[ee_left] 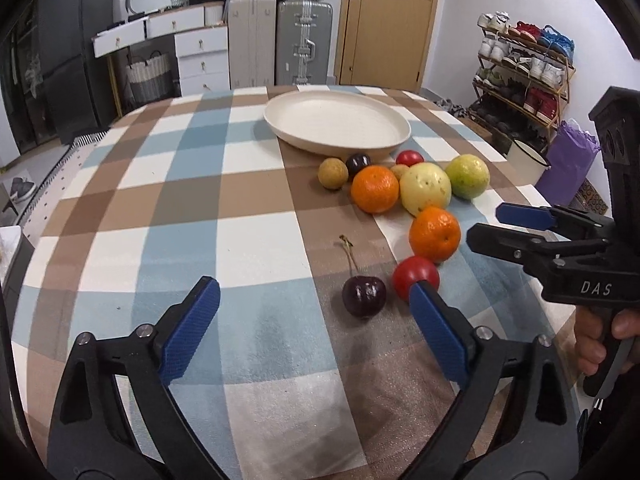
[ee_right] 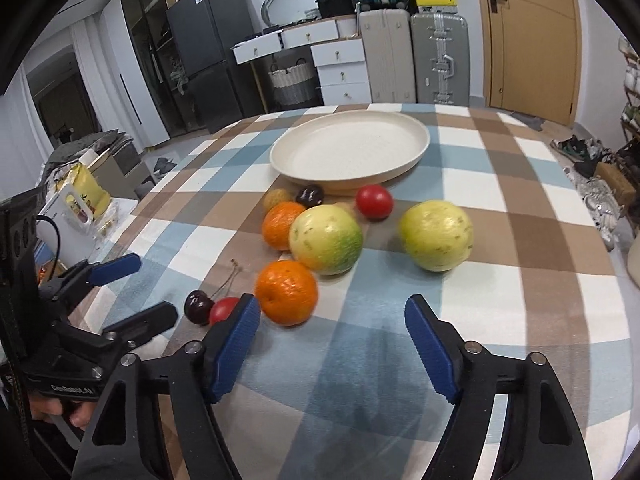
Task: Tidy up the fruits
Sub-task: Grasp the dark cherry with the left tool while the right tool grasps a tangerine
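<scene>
A cream plate (ee_left: 337, 120) (ee_right: 350, 148) sits empty at the far side of the checked table. In front of it lie two oranges (ee_left: 375, 189) (ee_left: 434, 233), two yellow-green guavas (ee_left: 425, 188) (ee_left: 467, 176), two red tomatoes (ee_left: 416, 276) (ee_left: 409, 157), two dark cherries (ee_left: 364, 295) (ee_left: 357, 163) and a brown longan (ee_left: 333, 173). My left gripper (ee_left: 316, 300) is open and empty, the near cherry between its fingers. My right gripper (ee_right: 332, 320) is open and empty beside the near orange (ee_right: 286, 293); it also shows in the left wrist view (ee_left: 484, 224).
The checked tablecloth (ee_left: 200, 208) covers the whole table. Beyond the far edge stand suitcases (ee_left: 304, 42), white drawers (ee_left: 200, 60) and a door. A shoe rack (ee_left: 520, 72) and a white pot (ee_left: 528, 156) stand off the right edge.
</scene>
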Tool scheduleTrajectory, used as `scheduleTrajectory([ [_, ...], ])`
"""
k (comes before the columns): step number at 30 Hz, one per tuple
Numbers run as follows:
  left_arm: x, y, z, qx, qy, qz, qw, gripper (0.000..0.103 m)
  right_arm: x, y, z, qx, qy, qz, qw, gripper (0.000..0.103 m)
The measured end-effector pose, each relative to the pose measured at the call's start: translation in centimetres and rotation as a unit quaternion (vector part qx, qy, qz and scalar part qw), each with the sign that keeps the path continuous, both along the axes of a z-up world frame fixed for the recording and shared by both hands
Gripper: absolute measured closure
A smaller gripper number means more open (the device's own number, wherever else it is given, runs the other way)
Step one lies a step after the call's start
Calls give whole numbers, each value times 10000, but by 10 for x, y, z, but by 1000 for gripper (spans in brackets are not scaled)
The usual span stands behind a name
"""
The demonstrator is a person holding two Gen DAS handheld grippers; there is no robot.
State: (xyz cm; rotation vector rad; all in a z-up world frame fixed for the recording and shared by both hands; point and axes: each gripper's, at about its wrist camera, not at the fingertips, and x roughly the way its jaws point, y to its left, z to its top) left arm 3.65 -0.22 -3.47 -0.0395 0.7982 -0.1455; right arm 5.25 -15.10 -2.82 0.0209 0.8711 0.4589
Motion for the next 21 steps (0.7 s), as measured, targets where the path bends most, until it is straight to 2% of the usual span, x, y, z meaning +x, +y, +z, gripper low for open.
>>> scheduleTrajectory([
  [5,9,-5,-10,60,205,-82,9997,18,4,11,-6,92,142,150,9997,30],
  [7,12,-7,-13,32,304,-117,9995,25,5,12,-6,123,151,165,9997,34],
  [11,16,-6,-17,-81,435,-171,9989,29,8,14,-8,241,268,198,9992,36],
  [13,18,-8,-18,-99,480,-227,9985,37,9,15,-9,290,318,201,9989,37],
  [17,21,-11,-20,-171,530,-350,9978,47,13,19,-13,347,417,215,9983,42],
  [21,19,-13,-19,-416,535,-568,9961,73,17,24,-16,357,496,198,9979,47],
])
